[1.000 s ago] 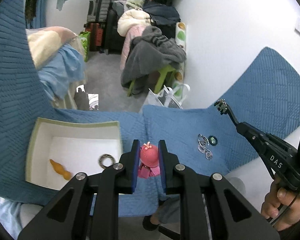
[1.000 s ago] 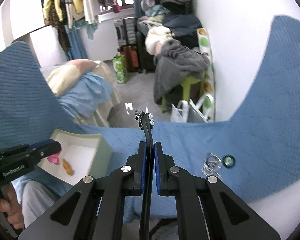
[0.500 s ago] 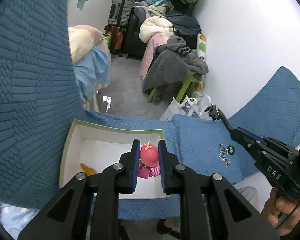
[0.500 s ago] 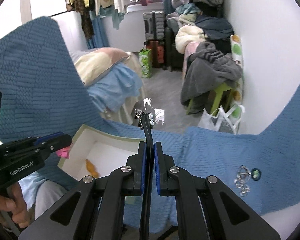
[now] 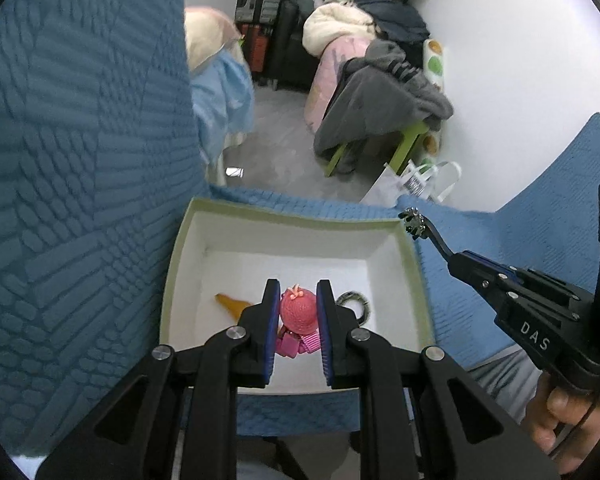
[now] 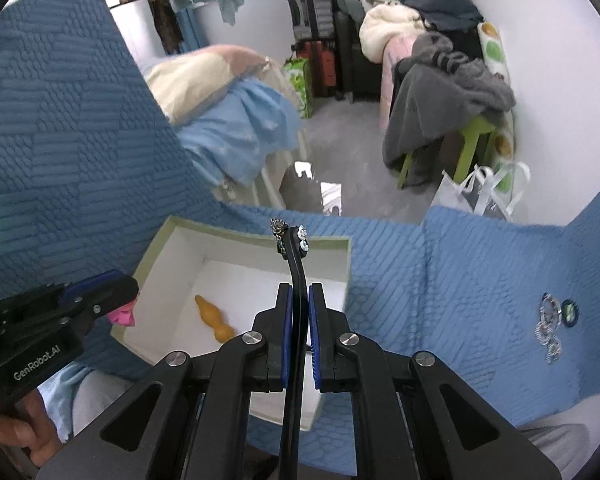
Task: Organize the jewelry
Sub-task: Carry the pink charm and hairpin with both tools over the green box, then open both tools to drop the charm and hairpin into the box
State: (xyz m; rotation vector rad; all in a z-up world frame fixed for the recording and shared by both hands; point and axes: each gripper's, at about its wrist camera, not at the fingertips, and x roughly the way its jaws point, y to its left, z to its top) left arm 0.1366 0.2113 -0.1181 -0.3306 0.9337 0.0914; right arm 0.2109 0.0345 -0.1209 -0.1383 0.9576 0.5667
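My left gripper (image 5: 298, 300) is shut on a pink knitted charm (image 5: 299, 312) and holds it above the white open box (image 5: 410, 264). The box holds an orange piece (image 5: 232, 303) and a dark ring (image 5: 354, 302). My right gripper (image 6: 299, 300) is shut on a black hair clip (image 6: 296, 268) with small jewels at its tip, above the box's (image 6: 156, 256) right side. The clip tip shows in the left wrist view (image 5: 414, 220) at the box's far right corner. A silver chain piece and a green stone (image 6: 554, 320) lie on the blue cloth to the right.
The blue quilted cloth (image 6: 480, 264) covers the lap and rises at left (image 5: 80, 160). Beyond its edge lie the floor, a bed (image 6: 228, 96), a green stool with grey clothes (image 6: 440, 96), suitcases and a white wall at right.
Both grippers have moved left over the box with their items still held. The box now sits directly under the left gripper, and the chain pieces have shifted out to the right.
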